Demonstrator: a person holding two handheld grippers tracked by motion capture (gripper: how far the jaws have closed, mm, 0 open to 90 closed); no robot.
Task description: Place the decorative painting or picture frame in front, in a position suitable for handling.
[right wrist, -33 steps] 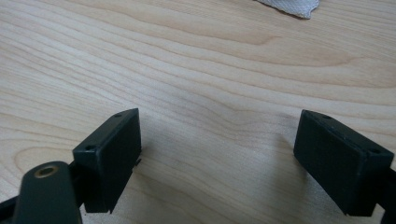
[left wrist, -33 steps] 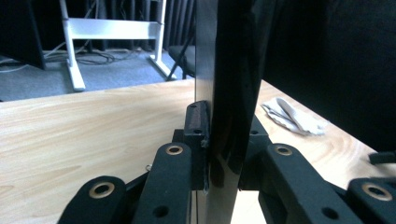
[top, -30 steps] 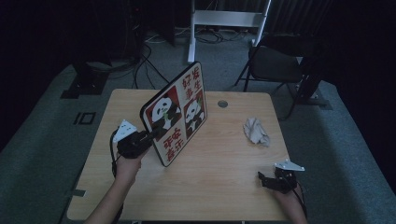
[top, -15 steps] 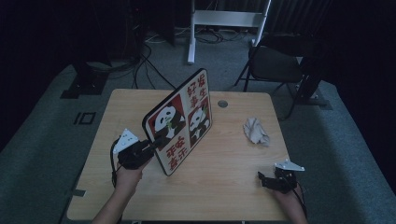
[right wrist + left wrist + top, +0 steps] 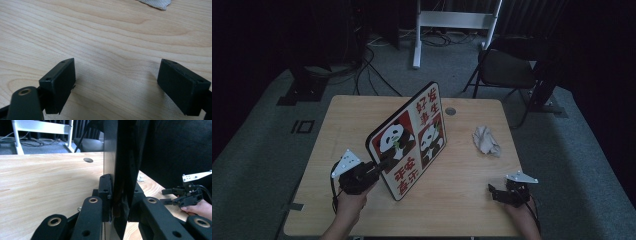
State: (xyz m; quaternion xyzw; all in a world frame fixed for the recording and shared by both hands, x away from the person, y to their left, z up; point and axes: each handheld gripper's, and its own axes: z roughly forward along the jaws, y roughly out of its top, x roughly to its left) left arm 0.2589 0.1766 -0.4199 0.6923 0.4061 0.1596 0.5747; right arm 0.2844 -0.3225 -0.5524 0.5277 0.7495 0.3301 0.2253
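L gripper (image 5: 379,167) swung panda board (image 5: 409,140) rightward.

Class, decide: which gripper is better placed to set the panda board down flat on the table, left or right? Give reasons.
Left. The left gripper is already clamped on the panda board; the right gripper rests open, apart from it.

Dim room, grey carpet (image 5: 272,150), black chair (image 5: 507,70)
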